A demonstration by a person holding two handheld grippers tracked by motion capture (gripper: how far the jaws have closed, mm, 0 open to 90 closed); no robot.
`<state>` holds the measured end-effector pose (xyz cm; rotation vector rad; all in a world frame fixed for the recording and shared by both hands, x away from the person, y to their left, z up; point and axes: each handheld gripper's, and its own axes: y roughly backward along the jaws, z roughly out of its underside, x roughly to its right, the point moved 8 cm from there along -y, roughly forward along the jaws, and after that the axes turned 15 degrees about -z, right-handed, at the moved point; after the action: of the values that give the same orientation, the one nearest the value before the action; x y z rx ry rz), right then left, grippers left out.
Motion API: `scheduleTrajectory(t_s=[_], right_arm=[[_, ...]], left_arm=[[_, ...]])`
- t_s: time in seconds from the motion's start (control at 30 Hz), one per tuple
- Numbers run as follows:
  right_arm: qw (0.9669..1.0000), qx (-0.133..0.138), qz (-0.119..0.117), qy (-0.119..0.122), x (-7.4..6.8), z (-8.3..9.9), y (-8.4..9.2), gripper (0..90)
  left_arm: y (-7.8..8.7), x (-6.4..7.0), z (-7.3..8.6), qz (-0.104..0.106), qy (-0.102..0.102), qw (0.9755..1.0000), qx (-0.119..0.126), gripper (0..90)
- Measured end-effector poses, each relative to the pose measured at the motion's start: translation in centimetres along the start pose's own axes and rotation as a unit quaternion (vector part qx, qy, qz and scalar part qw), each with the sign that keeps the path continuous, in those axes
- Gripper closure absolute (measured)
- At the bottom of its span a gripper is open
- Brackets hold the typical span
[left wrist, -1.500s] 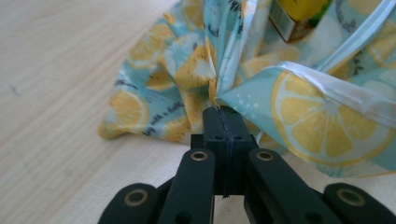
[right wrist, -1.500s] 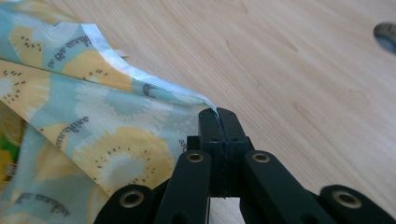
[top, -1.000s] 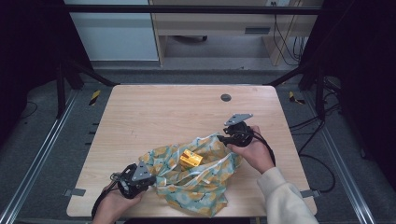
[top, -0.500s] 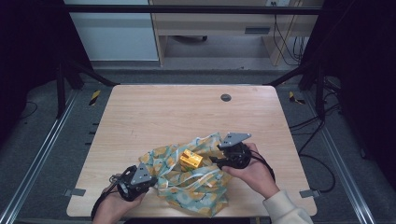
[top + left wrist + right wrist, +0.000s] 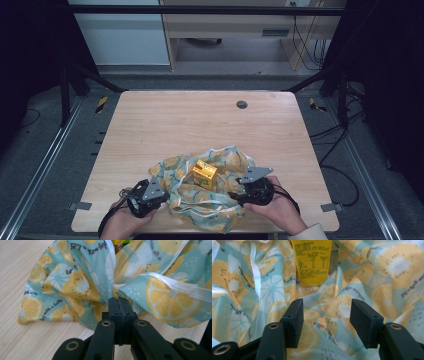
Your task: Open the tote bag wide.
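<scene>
A lemon-print teal cloth bag (image 5: pixel 202 192) lies crumpled near the table's front edge, with a small yellow box (image 5: pixel 204 173) resting in its folds. My left gripper (image 5: pixel 165 195) is at the bag's left side; in the left gripper view its jaws are shut on a pinch of the bag's fabric (image 5: pixel 110 293). My right gripper (image 5: pixel 235 196) sits at the bag's right side. In the right gripper view it stands open (image 5: pixel 325 321) over the fabric (image 5: pixel 337 305), with the yellow box (image 5: pixel 314 260) just beyond its fingertips.
The wooden table (image 5: pixel 200 120) has a round grommet (image 5: pixel 241 104) near its far edge. Metal frame rails run along both sides. A cabinet and cables stand beyond the far edge.
The right gripper has moved down toward the front edge along the bag's right side. The bag has bunched up closer to the front. The left gripper kept its hold.
</scene>
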<state>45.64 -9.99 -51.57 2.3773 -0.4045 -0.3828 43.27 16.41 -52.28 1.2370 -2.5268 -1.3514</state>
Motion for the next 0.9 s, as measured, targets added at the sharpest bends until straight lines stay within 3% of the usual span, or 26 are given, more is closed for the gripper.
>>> scheduleTrajectory(t_s=[0.27,0.7,0.8,0.9], right_arm=[[1.0000,-0.004,0.009,0.000,-0.3,1.4,-0.2,38.0],[0.9993,-0.038,0.000,-0.001,-0.4,2.8,-1.2,42.7],[0.9989,-0.046,-0.005,0.003,-0.5,2.9,-1.3,50.4],[0.9981,-0.058,-0.018,0.013,-0.8,3.1,-1.6,67.6]], left_arm=[[-0.3,-0.4,0.1,-0.012,0.009,0.9999,0.001,90.0],[-1.0,-0.2,0.7,-0.004,-0.002,0.9997,-0.023,90.0],[-1.0,-0.3,0.8,-0.005,-0.002,0.9997,-0.024,90.0],[-1.0,-0.3,0.8,-0.005,-0.002,0.9997,-0.024,90.0]])
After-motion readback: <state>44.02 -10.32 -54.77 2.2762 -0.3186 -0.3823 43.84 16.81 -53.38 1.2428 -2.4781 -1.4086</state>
